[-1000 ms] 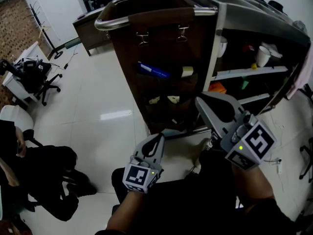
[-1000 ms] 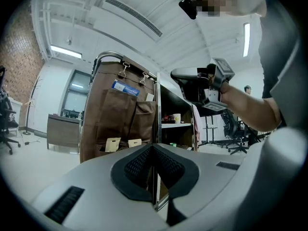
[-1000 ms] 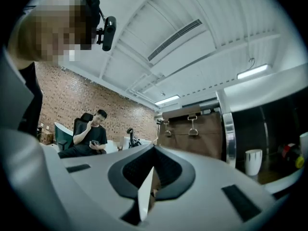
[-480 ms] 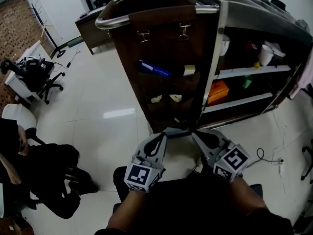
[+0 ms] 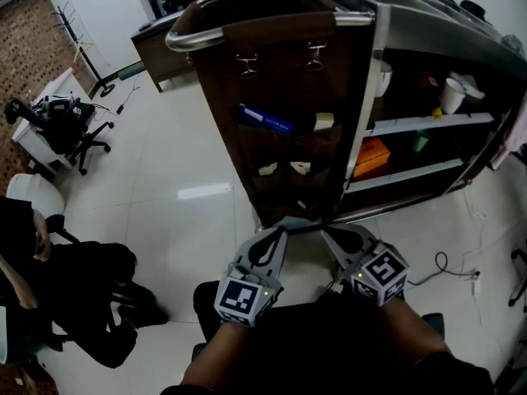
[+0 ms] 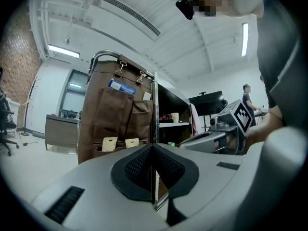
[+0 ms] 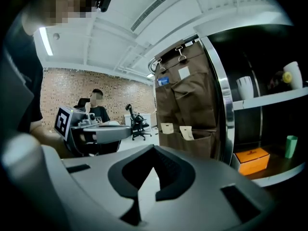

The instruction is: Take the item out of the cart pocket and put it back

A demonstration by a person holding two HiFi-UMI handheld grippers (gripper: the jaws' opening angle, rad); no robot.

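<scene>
Jaws: both pairs are closed pad to pad with nothing between them, on the left gripper (image 5: 277,231) and the right gripper (image 5: 330,231) alike.
Cart (image 5: 428,31): tall, standing on the pale floor straight ahead of the person, a curved metal handle (image 5: 198,35) at its near end.
Pocket organiser (image 5: 280,72): brown fabric, clipped up below the handle and hanging down the cart's end, with rows of pockets.
Upper pockets: a blue item (image 5: 265,119) lies slanted and sticks out of the left one; a pale block (image 5: 323,122) stands in the right one.
Lower pockets: two cream cards (image 5: 268,169) (image 5: 300,168) poke up side by side.
Cart shelves: an orange box (image 5: 372,155) on the lower shelf near the corner post, a green item (image 5: 421,141) further along it, a white cup (image 5: 452,95) on the shelf above.
Hands: both grippers are held low, close to the person's body, side by side, tips angled toward each other and pointing at the foot of the cart, well apart from every pocket.
</scene>
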